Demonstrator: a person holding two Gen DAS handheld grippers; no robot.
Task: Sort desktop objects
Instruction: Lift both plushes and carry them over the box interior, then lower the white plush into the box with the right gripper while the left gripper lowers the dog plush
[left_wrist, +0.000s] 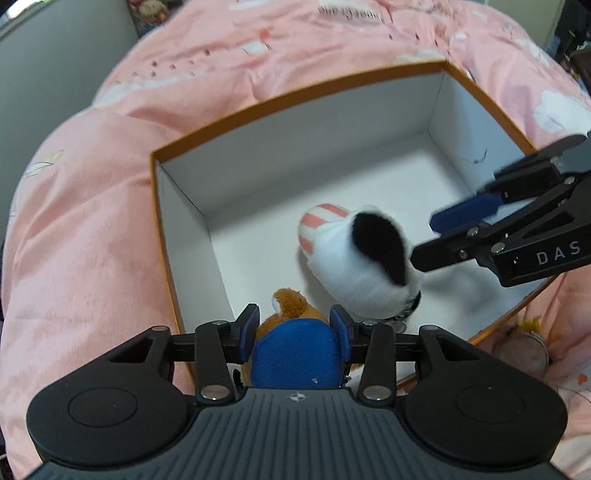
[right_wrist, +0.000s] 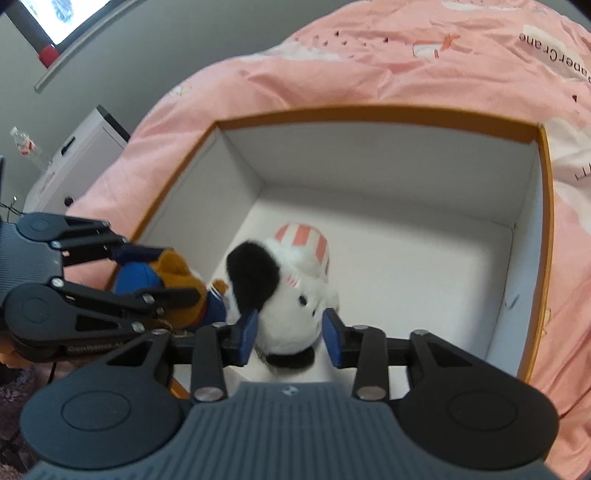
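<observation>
An open cardboard box (left_wrist: 295, 99) with an orange rim and white inside lies on a pink quilt. My left gripper (left_wrist: 294, 332) reaches down into its near left corner. Its blue pads touch both sides of a brown plush toy (left_wrist: 291, 354) in a blue cap. In the right wrist view the same left gripper (right_wrist: 162, 273) brackets that brown toy (right_wrist: 177, 269). My right gripper (right_wrist: 290, 332) is shut on a white plush dog (right_wrist: 295, 295) with a black ear and a pink striped hat, inside the box (right_wrist: 369, 112). From the left wrist view, the right gripper (left_wrist: 424, 240) enters from the right at the dog (left_wrist: 354, 273).
The pink quilt (left_wrist: 110, 221) surrounds the box on all sides. A small round greyish object (left_wrist: 524, 350) lies on the quilt by the box's near right corner. Off the bed at the left stand a white unit (right_wrist: 77, 162) and a plastic bottle (right_wrist: 26, 146).
</observation>
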